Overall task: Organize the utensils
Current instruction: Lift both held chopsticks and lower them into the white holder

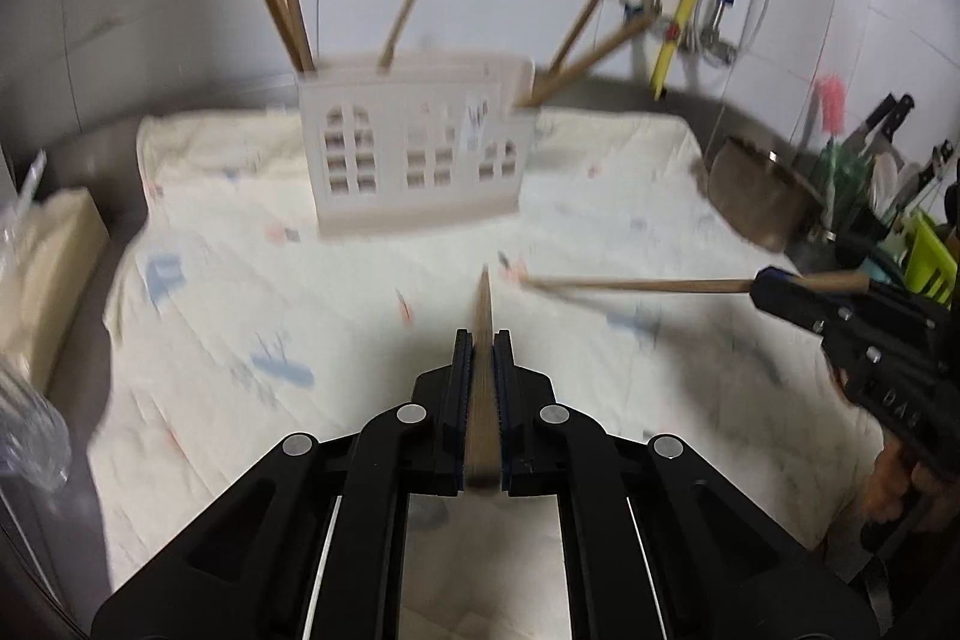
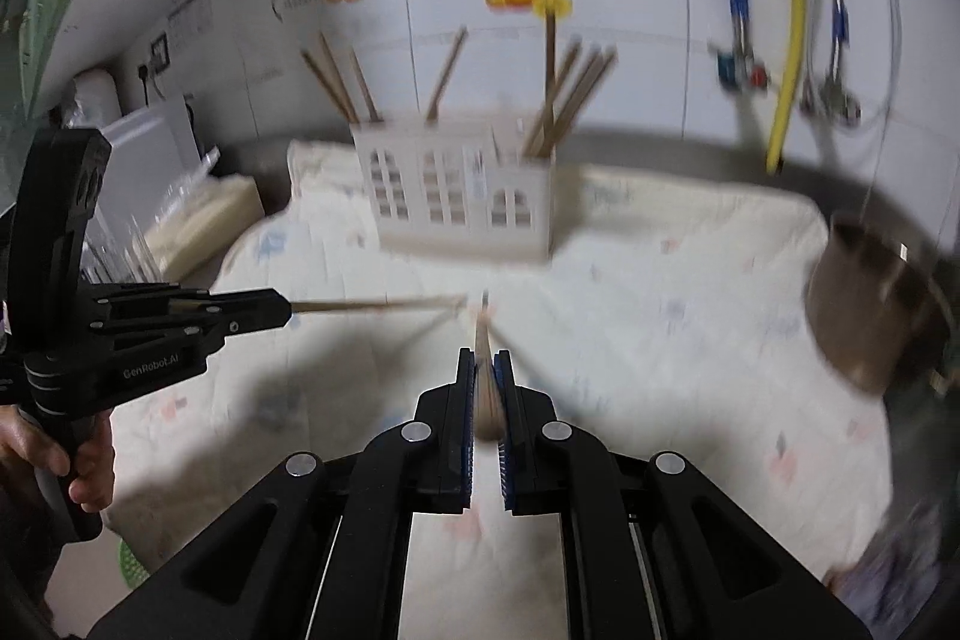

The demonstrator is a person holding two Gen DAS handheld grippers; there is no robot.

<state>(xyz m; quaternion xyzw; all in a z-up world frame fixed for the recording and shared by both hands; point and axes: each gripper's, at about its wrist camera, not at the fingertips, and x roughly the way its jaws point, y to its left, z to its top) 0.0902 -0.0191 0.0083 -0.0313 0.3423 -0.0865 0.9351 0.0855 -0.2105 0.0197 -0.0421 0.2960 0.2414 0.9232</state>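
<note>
Gripping chopsticks (image 1: 483, 370), both grippers (image 2: 485, 370)

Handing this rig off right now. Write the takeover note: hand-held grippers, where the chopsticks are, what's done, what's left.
Left hand-held gripper: shut on a chopstick, pointing forward.
Right hand-held gripper: shut on a second chopstick; the two tips nearly meet above the cloth.
Holder: white, upright at the back of the cloth, several chopsticks already standing in its compartments.
Done: most chopsticks stowed.
Left: drop both held chopsticks into the holder. No other loose ones visible, though the frames are blurred.
</note>
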